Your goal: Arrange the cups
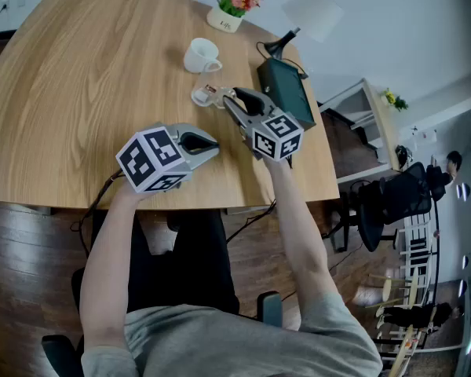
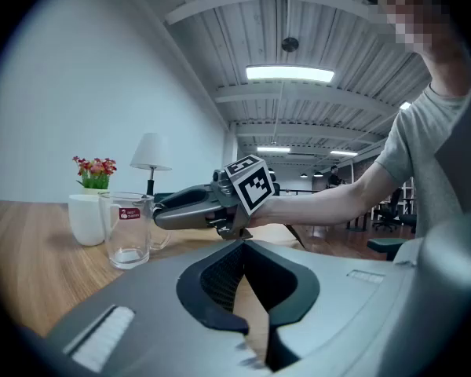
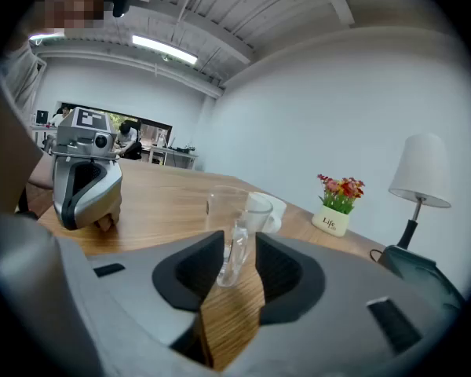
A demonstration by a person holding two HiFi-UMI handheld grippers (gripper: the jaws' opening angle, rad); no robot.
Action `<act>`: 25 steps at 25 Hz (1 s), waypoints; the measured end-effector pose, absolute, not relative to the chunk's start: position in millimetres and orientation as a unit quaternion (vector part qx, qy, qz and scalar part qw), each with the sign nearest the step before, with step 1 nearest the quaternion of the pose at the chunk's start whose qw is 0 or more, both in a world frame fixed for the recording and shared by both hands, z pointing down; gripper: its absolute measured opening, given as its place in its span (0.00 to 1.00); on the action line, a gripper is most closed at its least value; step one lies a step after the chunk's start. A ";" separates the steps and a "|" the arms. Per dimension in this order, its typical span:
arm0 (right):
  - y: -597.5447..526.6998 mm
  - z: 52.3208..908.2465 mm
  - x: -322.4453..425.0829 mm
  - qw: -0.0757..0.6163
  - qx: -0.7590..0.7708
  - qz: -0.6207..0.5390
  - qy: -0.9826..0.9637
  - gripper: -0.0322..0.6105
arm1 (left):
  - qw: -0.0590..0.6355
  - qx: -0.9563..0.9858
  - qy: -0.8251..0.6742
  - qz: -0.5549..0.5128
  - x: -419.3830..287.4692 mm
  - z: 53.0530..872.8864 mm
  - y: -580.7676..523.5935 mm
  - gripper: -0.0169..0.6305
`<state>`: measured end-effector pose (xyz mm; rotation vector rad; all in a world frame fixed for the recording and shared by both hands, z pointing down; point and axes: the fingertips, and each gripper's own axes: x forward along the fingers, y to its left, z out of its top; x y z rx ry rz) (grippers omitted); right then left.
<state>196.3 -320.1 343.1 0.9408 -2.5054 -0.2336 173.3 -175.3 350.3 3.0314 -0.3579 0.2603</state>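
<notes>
the right gripper view alone shows the grip: the right tongs (image 3: 235,267) are clamped on the clear handle (image 3: 236,250) of the glass cup (image 3: 220,206), which stands upright on the worktop (image 3: 165,203); the left gripper view alone shows a red label on that cup's wall and its thick base, and it shows the left tongs (image 2: 247,277) a little apart with only bare wood between them; the head view gives the layout that the other two lack: the glass cup sits toward the far right of the worktop, just on the near side of the white cup (image 1: 201,54), though whether the two touch cannot be told; the left tongs hang low over the wood nearer the person, apart from both cups; further back stand a flower pot (image 1: 229,14) with red and yellow blooms and a lamp (image 1: 310,14) with a white shade; a dark green box (image 1: 286,91) lies at the right edge, just beside the right tongs, with a black cable (image 1: 267,49) at its far end; in the left gripper view the right tongs and the arm behind them cover the handle side of the glass cup; in the right gripper view the glass cup partly covers the white cup; the glass cup is clear and straight-walled; the white cup is glazed, squat, with a looped handle.
</notes>
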 end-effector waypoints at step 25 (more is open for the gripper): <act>-310.3 266.0 285.9 0.054 0.396 0.014 -0.917 0.14 | 0.043 0.988 -0.122 0.082 171.5 348.2 -174.6 0.04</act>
